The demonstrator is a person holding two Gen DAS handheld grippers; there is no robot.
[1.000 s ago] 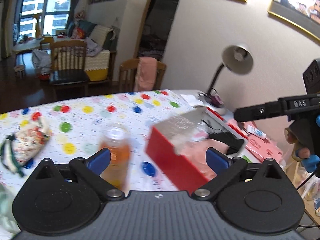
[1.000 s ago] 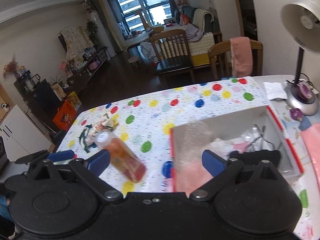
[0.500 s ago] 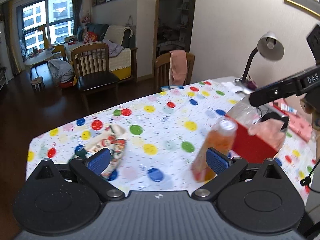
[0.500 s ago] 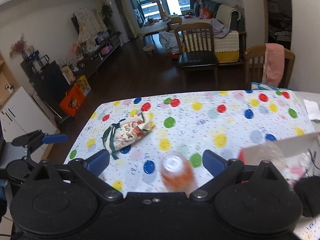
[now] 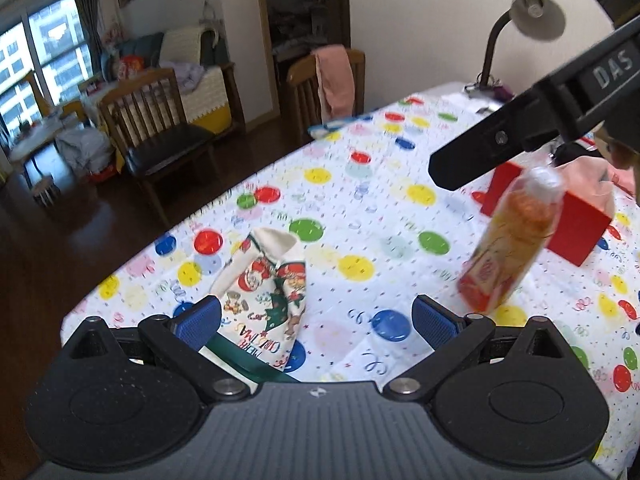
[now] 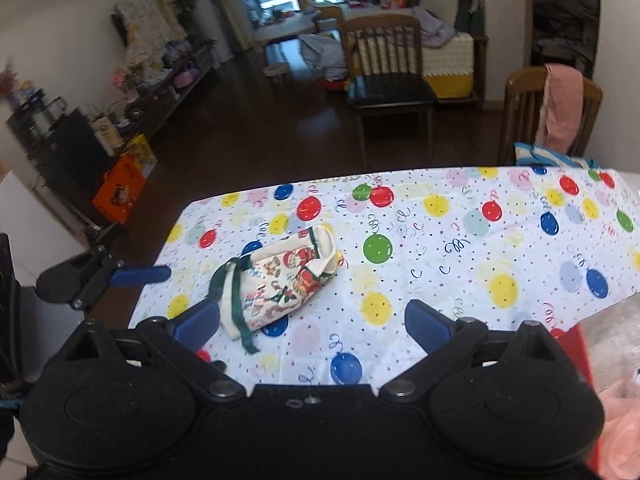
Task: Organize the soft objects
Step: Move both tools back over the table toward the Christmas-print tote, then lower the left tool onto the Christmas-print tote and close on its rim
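Observation:
A cream Christmas-print drawstring bag (image 5: 264,284) lies on the polka-dot tablecloth near the table's left end; its green cord trails toward me. My left gripper (image 5: 316,320) is open just short of it, the bag close to the left finger. In the right wrist view the same bag (image 6: 280,280) lies ahead of my right gripper (image 6: 312,320), which is open and empty. A red box (image 5: 576,224) with pink cloth in it stands at the right. The box's corner (image 6: 576,344) and the pink cloth (image 6: 616,420) also show at the right wrist view's lower right.
An orange drink bottle (image 5: 512,240) stands in front of the red box, blurred. A desk lamp (image 5: 536,12) is at the far right corner. Two wooden chairs (image 6: 392,80) stand beyond the table's far edge (image 6: 360,178). One blue finger (image 6: 140,274) of the left gripper shows left of the table.
Both views have swung left, away from the red box and onto the Christmas bag. The bottle has slid to the right of the left view and out of the right view.

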